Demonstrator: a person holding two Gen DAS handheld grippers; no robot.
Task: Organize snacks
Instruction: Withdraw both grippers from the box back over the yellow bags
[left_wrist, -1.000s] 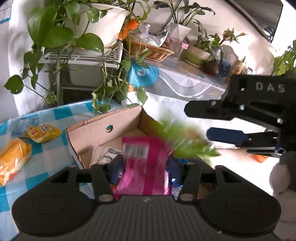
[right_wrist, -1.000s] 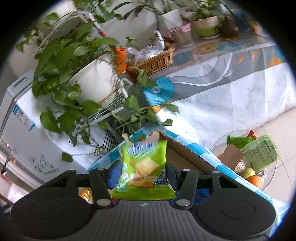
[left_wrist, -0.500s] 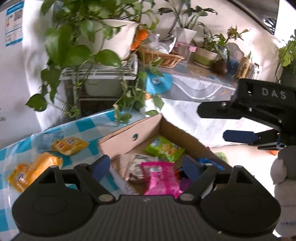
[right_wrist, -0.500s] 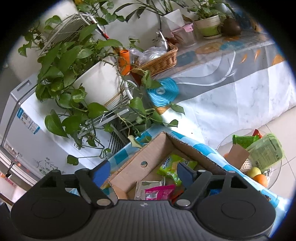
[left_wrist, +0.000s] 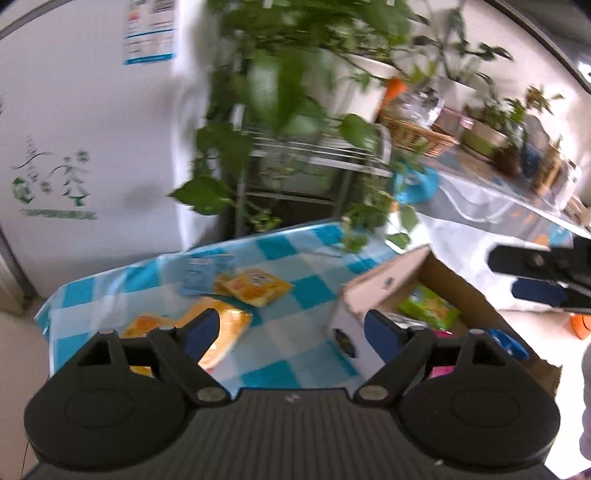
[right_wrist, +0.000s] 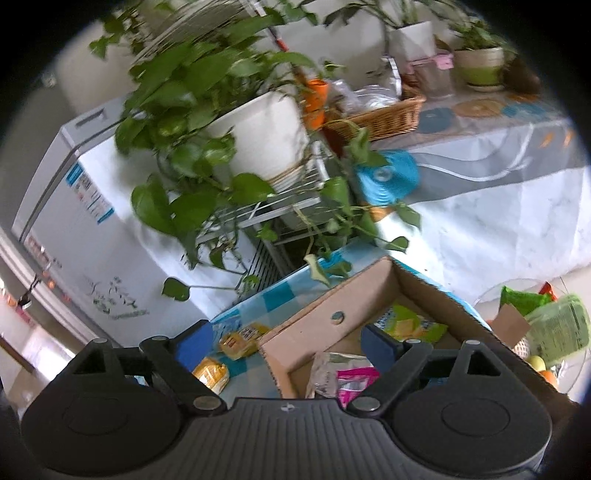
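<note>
- My left gripper (left_wrist: 291, 332) hangs spread wide and empty above the checked tablecloth (left_wrist: 295, 254), its blue fingertips (left_wrist: 201, 328) framing the snacks not yet packed.
- My right gripper (right_wrist: 286, 341) is likewise spread and holds nothing, poised over the cardboard box (right_wrist: 354, 306) at the table's right end.
- Inside the box lie a green cracker packet (right_wrist: 410, 326), a pink packet (right_wrist: 354, 384) and a crinkled clear wrapper (right_wrist: 323, 371); what sits deeper I cannot tell.
- On the cloth, well apart from the box, wait a yellow-orange packet (left_wrist: 255, 286), a pale blue sachet (left_wrist: 205, 275) touching it, and a larger orange bag (left_wrist: 221, 332) just behind my left fingertip.
- I judge these packets light, soft and puffed with air, their film slick; a hard squeeze could crush the contents or pop a seam.
- The yellow-orange packet lies flat, so I would take it across its short sides near the sealed edge, where the film is stiffest.
- The orange bag looks bulkier and floppy; a pinch near its middle should stop it sagging.
</note>
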